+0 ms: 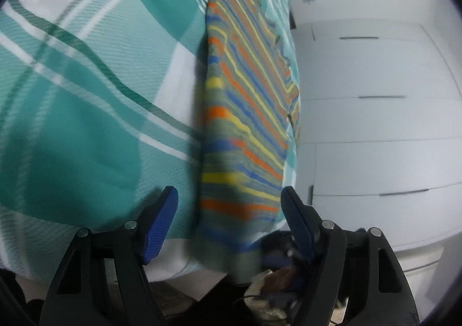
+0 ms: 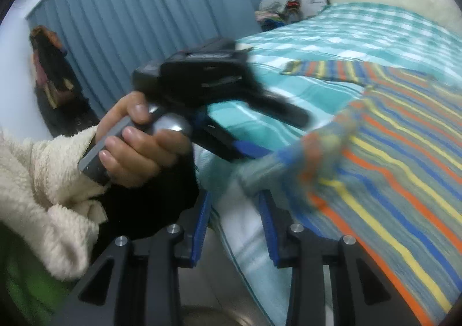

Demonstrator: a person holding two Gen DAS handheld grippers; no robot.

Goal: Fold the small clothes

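Lying flat on checked bedspread: striped garment. Left gripper gaping, straddling hem; right gripper parted, gripping nothing.

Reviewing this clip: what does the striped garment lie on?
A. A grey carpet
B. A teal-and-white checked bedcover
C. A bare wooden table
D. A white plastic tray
B: in both wrist views the striped garment is spread over the teal-and-white checked bedcover of a bed, near the bed's edge.
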